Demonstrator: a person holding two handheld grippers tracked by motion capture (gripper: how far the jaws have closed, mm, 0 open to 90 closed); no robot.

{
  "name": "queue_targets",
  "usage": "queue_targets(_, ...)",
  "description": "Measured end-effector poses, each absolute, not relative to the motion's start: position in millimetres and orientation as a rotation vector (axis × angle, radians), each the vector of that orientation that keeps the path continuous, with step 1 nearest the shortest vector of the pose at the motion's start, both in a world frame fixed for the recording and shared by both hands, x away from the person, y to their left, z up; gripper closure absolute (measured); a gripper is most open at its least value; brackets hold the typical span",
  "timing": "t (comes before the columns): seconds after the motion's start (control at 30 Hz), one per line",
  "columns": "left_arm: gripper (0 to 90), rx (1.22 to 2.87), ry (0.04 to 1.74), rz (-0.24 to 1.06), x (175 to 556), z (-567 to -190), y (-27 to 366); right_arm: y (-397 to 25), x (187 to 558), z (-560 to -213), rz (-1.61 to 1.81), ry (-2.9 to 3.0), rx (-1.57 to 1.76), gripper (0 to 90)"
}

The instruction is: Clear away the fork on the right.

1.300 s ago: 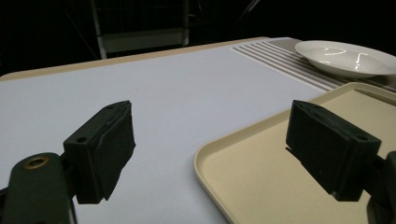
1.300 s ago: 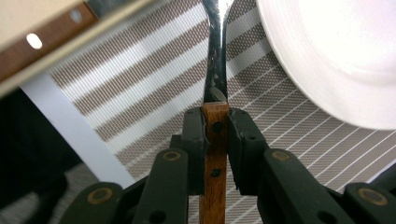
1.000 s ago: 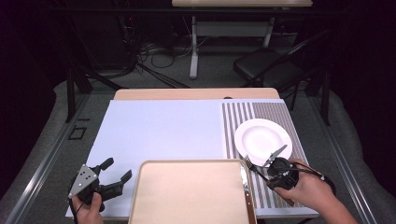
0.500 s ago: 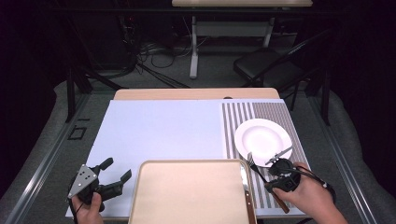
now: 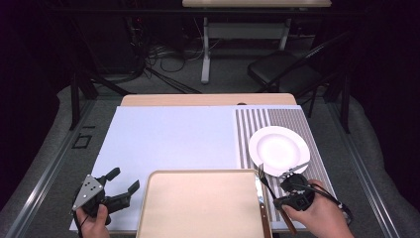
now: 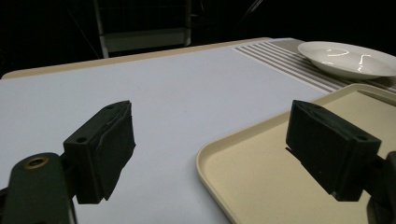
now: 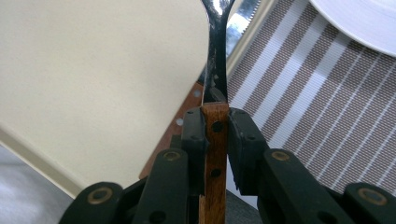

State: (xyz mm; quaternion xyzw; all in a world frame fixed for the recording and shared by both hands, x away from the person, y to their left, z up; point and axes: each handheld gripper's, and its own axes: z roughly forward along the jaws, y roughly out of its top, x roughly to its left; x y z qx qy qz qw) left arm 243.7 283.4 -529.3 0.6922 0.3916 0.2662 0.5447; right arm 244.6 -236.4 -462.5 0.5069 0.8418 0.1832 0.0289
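My right gripper [image 5: 281,190] [image 7: 215,122] is shut on the wooden handle of a fork [image 5: 267,182] [image 7: 216,70]. The fork's dark tines point away, over the right rim of the beige tray [image 5: 198,208] [image 7: 93,70]. A knife [image 5: 261,203] [image 7: 187,105] with a serrated blade and a riveted wooden handle lies along that rim, under the fork. A white plate [image 5: 280,148] [image 6: 348,58] [image 7: 359,23] sits just beyond on the striped placemat [image 5: 292,119] [image 7: 317,107]. My left gripper [image 5: 125,179] [image 6: 210,140] stands open at the tray's [image 6: 261,172] left rim, holding nothing.
A pale blue mat [image 5: 168,139] [image 6: 163,88] covers the table left of the placemat. Beyond the table's far edge are a black chair [image 5: 282,74], cables and a table leg on the floor.
My right gripper has drawn back toward the person with the fork, away from the plate's near edge. The left gripper has stayed put.
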Motion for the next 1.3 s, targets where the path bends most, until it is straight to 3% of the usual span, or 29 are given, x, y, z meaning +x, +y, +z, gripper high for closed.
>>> queue_targets(1.0, 15.6, 1.652, 0.922, 0.631, 243.8, -528.8, 283.9, -180.7, 239.4, -486.2, 0.764, 2.646, 1.557, 77.7)
queue_targets(1.3, 15.6, 1.652, 0.930, 0.629, 244.3, -529.3, 284.2, -175.3, 245.2, -491.0, 0.641, 2.728, 1.558, 77.7)
